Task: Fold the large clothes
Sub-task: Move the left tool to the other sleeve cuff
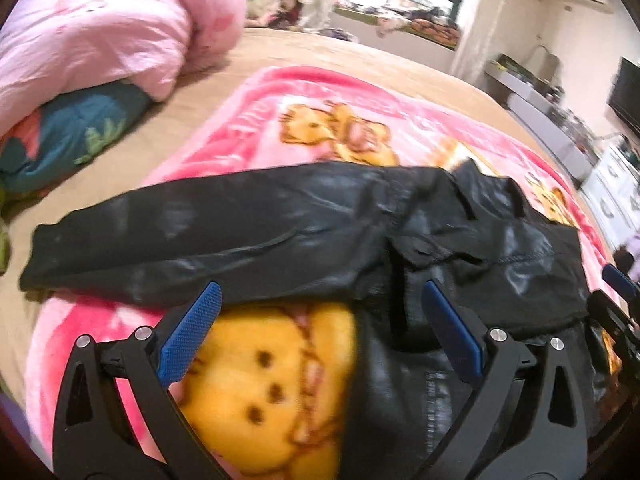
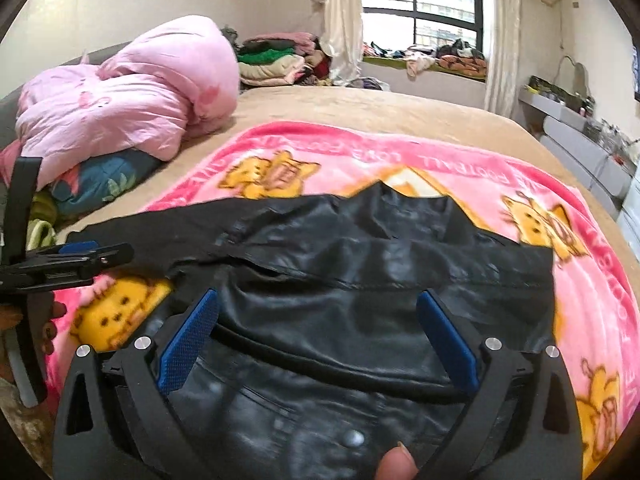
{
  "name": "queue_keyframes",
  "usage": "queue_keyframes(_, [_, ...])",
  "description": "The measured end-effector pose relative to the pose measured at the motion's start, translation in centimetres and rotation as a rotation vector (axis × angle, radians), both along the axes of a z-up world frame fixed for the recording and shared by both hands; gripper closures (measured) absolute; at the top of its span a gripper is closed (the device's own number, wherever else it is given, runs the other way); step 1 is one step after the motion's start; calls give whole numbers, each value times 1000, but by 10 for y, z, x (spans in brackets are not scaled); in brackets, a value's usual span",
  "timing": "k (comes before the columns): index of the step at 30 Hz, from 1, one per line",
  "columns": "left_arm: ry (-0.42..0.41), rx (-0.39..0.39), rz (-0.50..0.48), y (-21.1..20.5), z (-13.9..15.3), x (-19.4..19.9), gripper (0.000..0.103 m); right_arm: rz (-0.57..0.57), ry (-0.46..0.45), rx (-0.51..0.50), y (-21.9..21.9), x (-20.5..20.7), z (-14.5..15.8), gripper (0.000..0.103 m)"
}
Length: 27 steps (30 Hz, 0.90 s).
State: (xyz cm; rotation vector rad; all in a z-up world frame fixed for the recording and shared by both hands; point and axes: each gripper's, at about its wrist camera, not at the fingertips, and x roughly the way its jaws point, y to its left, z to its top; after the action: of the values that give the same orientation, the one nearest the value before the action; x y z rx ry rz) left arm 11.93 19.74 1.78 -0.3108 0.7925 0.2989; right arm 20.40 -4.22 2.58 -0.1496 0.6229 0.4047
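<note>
A black leather jacket lies on a pink cartoon blanket on the bed, one sleeve stretched out to the left. My left gripper is open and empty, hovering over the jacket's near edge by the sleeve. In the right wrist view the jacket fills the middle. My right gripper is open and empty above the jacket's body. The left gripper shows there at the left edge, and the right gripper shows at the far right of the left wrist view.
A pink duvet is heaped at the bed's far left over a floral pillow. Piled clothes sit behind it by the window. A dresser and shelves stand along the right wall. Tan sheet surrounds the blanket.
</note>
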Motion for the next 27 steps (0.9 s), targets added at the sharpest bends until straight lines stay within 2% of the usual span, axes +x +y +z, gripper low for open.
queue_keyframes(5, [2, -49, 77, 28, 0, -11, 9, 59, -13, -10, 34, -1, 7, 5])
queue_keyframes(13, [0, -63, 203, 68, 0, -27, 9, 137, -22, -20, 80, 0, 12, 5])
queue_keyframes(27, [29, -111, 395, 133, -13, -57, 9, 261, 8, -54, 159, 1, 3, 5])
